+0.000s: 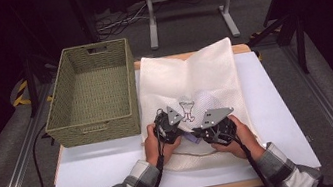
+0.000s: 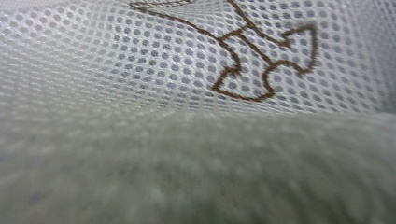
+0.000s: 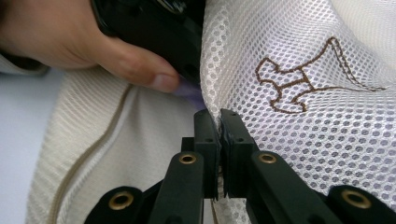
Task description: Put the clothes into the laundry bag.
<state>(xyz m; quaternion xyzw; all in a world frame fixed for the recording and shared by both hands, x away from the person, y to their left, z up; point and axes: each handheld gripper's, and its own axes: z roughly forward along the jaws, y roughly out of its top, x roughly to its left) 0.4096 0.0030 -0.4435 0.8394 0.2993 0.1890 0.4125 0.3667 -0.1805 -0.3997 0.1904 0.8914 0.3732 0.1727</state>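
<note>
You are working both grippers at the near edge of a white mesh bag (image 1: 202, 75), which is lying on the white table (image 1: 280, 121) at centre frame in the high view, its far end reaching the table's back edge. A brown embroidered emblem (image 1: 187, 109) is sitting on the bag's upper layer, just above your two hands.

Your right gripper (image 3: 219, 122) is rising from the bottom of the right gripper view with its jaws drawn together, clamped on the edge of the mesh layer; the fabric is passing between the two pads. In the high view it (image 1: 199, 129) is lying just right of centre, below the emblem.

Your left gripper (image 1: 172, 125) is sitting just left of it in the high view, close beside the right one. Its own view is pressing close against the mesh, the emblem (image 2: 261, 60) showing at upper right and blurred cloth across the lower half. Its jaws are closed; whether they are pinching the cloth you cannot tell from these frames.

A woven basket (image 1: 56, 111) is standing at left of the frame, just beside the bag.
</note>
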